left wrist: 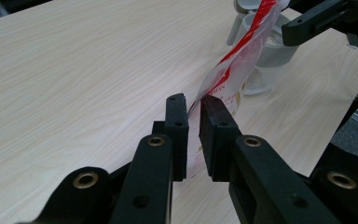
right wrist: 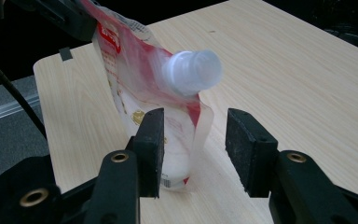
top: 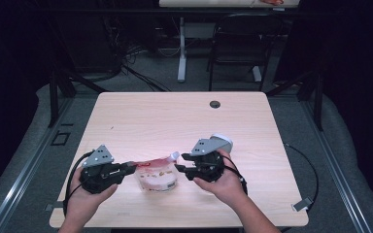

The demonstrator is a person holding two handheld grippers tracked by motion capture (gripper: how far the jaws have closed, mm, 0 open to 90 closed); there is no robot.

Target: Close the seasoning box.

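A red and white refill pouch with a white screw cap stands on the wooden table near its front edge. My left gripper comes in from the pouch's left. Its jaws are nearly together around the thin side seam, with a slim gap still showing beside the film. My right gripper is at the pouch's right side, open wide. The pouch's edge under the cap lies between its jaws, close to one pad and away from the other.
A white-grey container stands just behind my right hand. A cable hole sits near the table's far edge. A black chair and another table's leg are beyond it.
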